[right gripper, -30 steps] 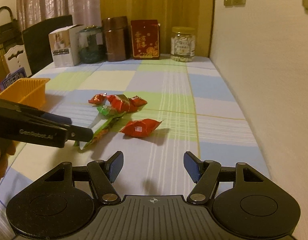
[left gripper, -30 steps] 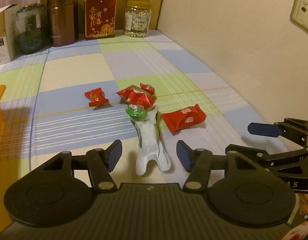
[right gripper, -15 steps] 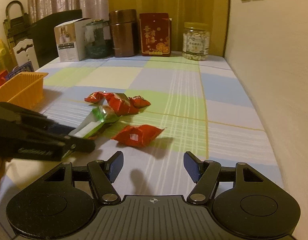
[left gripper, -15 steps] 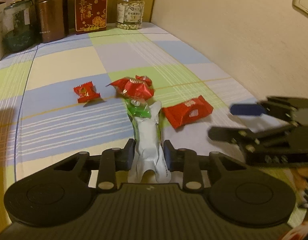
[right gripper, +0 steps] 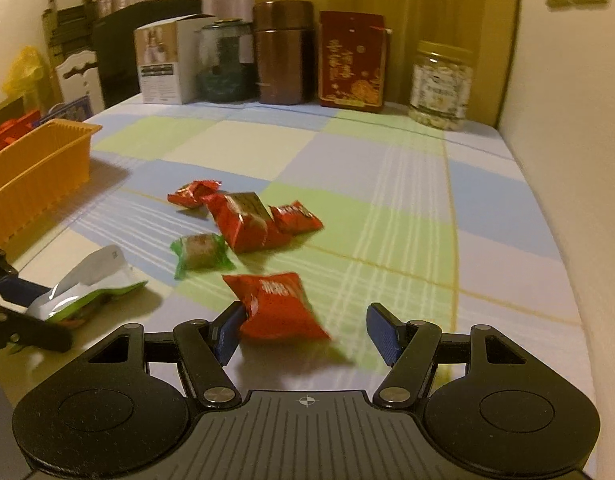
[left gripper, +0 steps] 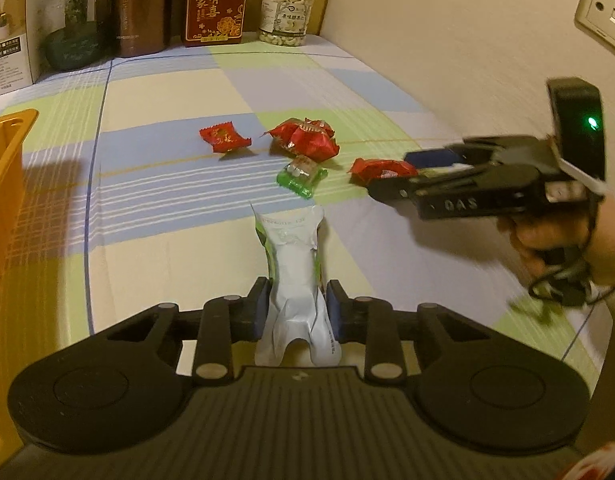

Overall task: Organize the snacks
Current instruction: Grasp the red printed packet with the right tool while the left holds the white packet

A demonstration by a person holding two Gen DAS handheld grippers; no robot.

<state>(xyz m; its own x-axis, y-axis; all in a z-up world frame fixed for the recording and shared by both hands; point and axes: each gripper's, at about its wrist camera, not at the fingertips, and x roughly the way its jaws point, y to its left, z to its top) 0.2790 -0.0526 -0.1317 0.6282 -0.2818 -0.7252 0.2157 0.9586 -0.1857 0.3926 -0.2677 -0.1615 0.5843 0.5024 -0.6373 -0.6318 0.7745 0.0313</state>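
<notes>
My left gripper (left gripper: 295,314) is shut on the near end of a long white-and-green snack packet (left gripper: 293,252), which shows at the left in the right wrist view (right gripper: 87,284). My right gripper (right gripper: 307,324) stands open over the checked tablecloth, with a red snack packet (right gripper: 275,308) lying between its fingers, close to the left one. In the left wrist view, that gripper (left gripper: 399,176) reaches in from the right at the red packet (left gripper: 379,169). Farther out lie a green candy (left gripper: 301,176), a heap of red packets (left gripper: 307,140) and a small red candy (left gripper: 223,140).
An orange basket (right gripper: 35,168) stands at the left edge of the table. A white box (right gripper: 163,64), a glass jar (right gripper: 223,64), a brown tin (right gripper: 283,56), a red box (right gripper: 353,68) and a nut jar (right gripper: 441,84) line the back. A wall (left gripper: 487,60) runs along the right.
The left gripper closed on the white-and-green packet and drew it back from the green candy. The right gripper moved in until the red packet lay between its fingers.
</notes>
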